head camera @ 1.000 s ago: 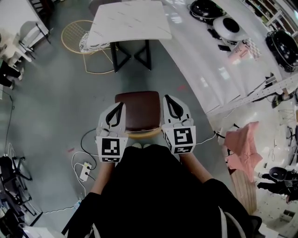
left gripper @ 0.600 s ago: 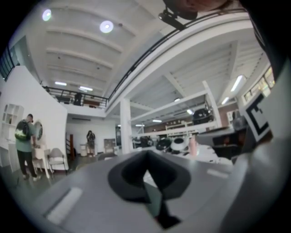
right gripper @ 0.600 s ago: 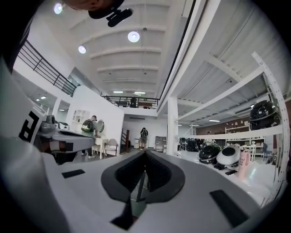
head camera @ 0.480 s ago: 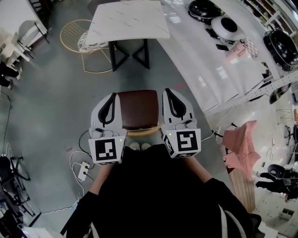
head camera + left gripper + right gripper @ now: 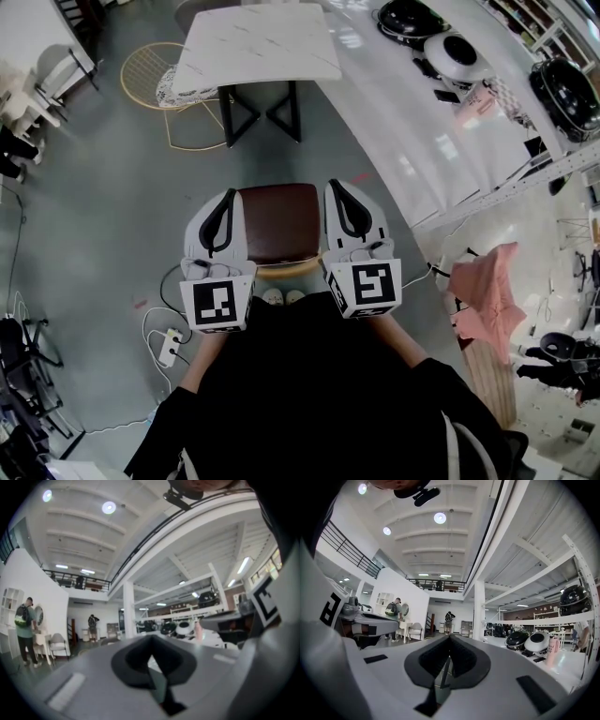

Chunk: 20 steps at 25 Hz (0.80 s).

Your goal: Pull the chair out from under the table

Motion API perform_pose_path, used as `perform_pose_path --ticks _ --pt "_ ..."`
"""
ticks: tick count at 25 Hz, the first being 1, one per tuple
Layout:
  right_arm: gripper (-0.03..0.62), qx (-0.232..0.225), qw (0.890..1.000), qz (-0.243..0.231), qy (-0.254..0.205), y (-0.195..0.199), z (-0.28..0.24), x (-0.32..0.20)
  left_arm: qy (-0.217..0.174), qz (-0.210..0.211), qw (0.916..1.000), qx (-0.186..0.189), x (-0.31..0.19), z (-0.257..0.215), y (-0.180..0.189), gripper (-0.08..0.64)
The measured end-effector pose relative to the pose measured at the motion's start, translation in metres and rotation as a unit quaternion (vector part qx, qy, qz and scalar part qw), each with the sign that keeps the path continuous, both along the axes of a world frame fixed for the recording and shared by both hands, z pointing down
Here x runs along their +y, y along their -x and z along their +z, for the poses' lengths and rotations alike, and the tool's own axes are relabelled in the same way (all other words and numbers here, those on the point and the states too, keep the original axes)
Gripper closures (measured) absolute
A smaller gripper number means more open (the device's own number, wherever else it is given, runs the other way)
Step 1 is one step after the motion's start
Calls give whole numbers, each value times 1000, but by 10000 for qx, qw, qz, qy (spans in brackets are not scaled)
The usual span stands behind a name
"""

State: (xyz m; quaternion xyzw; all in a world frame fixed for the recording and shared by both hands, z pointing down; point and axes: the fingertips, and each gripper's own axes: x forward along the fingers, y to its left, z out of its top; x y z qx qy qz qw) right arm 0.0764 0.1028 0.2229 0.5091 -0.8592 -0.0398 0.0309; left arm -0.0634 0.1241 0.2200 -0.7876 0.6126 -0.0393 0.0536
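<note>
Brown and smooth, the seat of the chair (image 5: 277,223) sits on the grey floor (image 5: 103,234) right in front of the person's shoes (image 5: 281,296). It is well apart from the marble-topped table (image 5: 258,42) at the far side of the open floor. Judged from that gap, the chair is already out from under the table and the pull looks done.

The left gripper (image 5: 227,197) and the right gripper (image 5: 337,187) hang level, one over each side edge of the seat. Both pairs of jaws are pressed together with nothing between them, as both gripper views confirm. This reads as a hands-off pose above the chair rather than a hold on it.

The floor is bare polished concrete. A white power strip (image 5: 171,342) and its cable lie near the person's left side. A yellow wire chair (image 5: 150,70) stands beside the table's left edge. A long white counter (image 5: 403,122) runs along the right and carries dark round appliances. Pink cloth (image 5: 483,291) is draped lower right. The gripper views show a high white hall with a balcony and people at the far end.
</note>
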Motion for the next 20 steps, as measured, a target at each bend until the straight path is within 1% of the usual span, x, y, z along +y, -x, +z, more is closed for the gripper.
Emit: perform_pose_path --ticks 4,11,15,20 --pt "572 25 10000 4 32 -1 3 1 0 25 10000 13 0 1 -2 552" --pt "572 23 9999 -8 107 0 7 3 135 30 9998 -144 2 10 1 552" --pt "572 30 9999 -27 133 1 10 6 197 6 9997 -106 4 16 1 552" --pt "572 60 9998 -26 172 2 14 9 178 8 9998 -59 7 17 0 552"
